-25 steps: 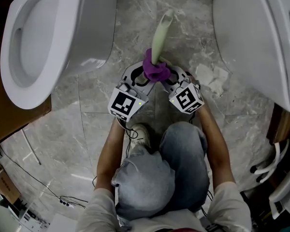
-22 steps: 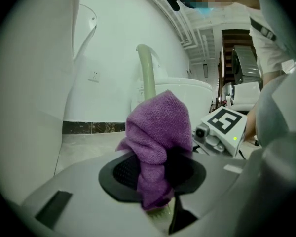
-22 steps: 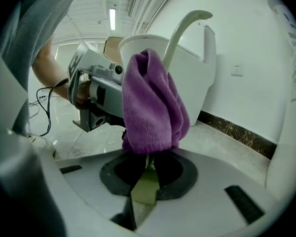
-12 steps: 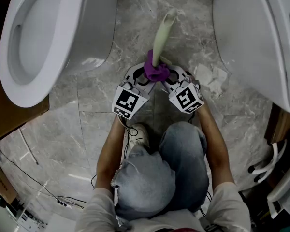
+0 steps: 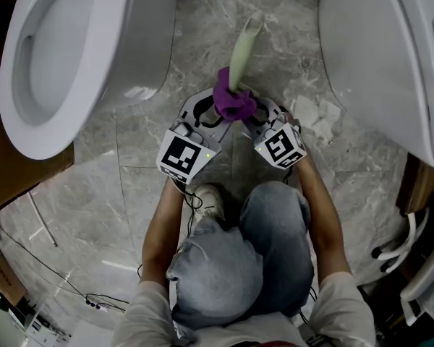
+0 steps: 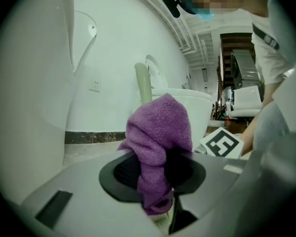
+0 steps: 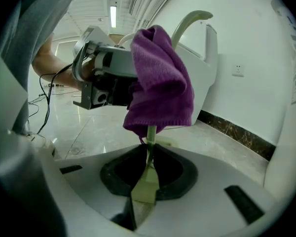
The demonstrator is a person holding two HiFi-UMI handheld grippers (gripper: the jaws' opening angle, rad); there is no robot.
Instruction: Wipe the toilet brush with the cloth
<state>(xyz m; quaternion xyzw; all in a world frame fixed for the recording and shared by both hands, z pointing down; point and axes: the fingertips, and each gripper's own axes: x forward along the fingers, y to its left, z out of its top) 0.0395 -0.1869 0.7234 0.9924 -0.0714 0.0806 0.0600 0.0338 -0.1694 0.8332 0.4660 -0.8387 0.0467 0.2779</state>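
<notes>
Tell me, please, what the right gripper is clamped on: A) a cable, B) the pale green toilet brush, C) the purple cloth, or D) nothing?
B: the jaws of the right gripper pinch the thin stem of the toilet brush; the purple cloth higher up is held by the left gripper.

The toilet brush (image 5: 242, 49) is pointing away from the person, running between one toilet (image 5: 137, 42) at the left and a second toilet (image 5: 362, 56) at the right, with the cloth (image 5: 233, 103) sitting wrapped around its handle at the near end. The left gripper (image 5: 215, 116) is sitting left of the handle with the cloth between its jaws, and the right gripper (image 5: 252, 119) is sitting just right of it, jaws on the handle below the cloth (the person's knee (image 5: 275, 219) is resting right behind them both). A scrap of paper (image 5: 317, 116) is lying on the floor (image 5: 130, 194) between the right gripper and the second toilet.
</notes>
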